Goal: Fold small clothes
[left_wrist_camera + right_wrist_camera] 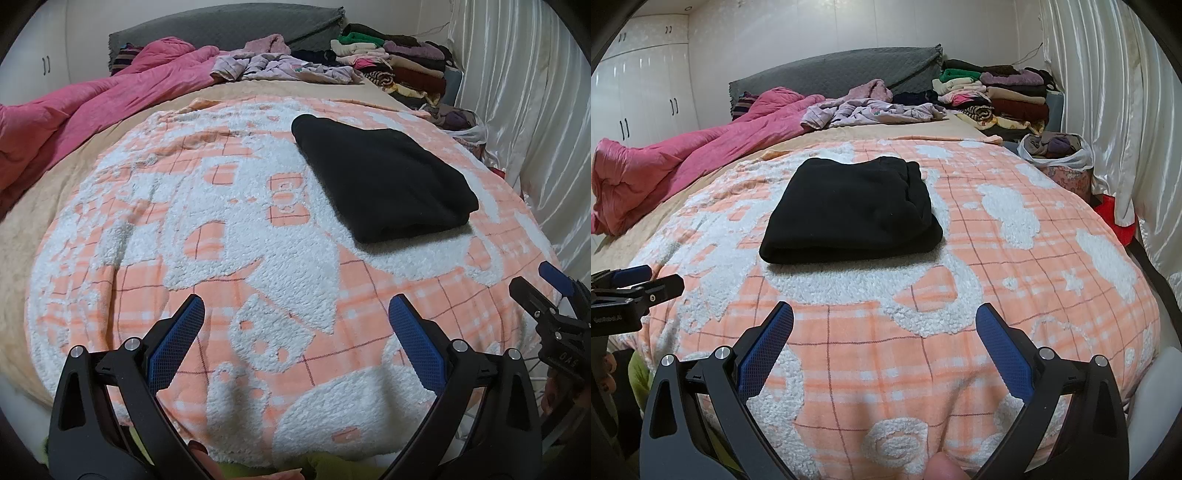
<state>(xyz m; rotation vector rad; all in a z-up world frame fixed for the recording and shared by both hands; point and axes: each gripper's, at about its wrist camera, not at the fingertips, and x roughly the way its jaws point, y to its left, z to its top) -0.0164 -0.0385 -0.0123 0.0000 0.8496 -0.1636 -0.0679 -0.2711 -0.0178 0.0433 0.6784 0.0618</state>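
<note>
Left wrist view: left gripper (295,325) spread wide, nothing between the blue pads (173,343), hovering over the near edge of the orange-and-white blanket (207,236). Black folded garment (380,177) lies far and to the right of it, flat on the blanket, well apart from both tools. Long axis runs from far-left to near-right in this view. Right gripper (543,291) pokes in at the right edge, about level with the left one; its jaws look parted, but too little shows here to be sure. Loose lilac clothes (280,64) and pink duvet (74,107) at the far end, stacked folded clothes (399,59) far right. Right wrist view: right gripper (884,325) also wide open and empty, over the near blanket (997,258). Garment (849,210) sits almost dead ahead, slightly left of centre, thick fold edge facing near, looser layered edges on its right side. Left gripper (635,280) visible at the left edge, near. Judgement: garment already looks like a compact fold, so the step in hand is probably done; next is likely moving it off or fetching from the loose pile (871,109). Right arm is better lined up and nearer the garment; the left would have to cross rightward.
</note>
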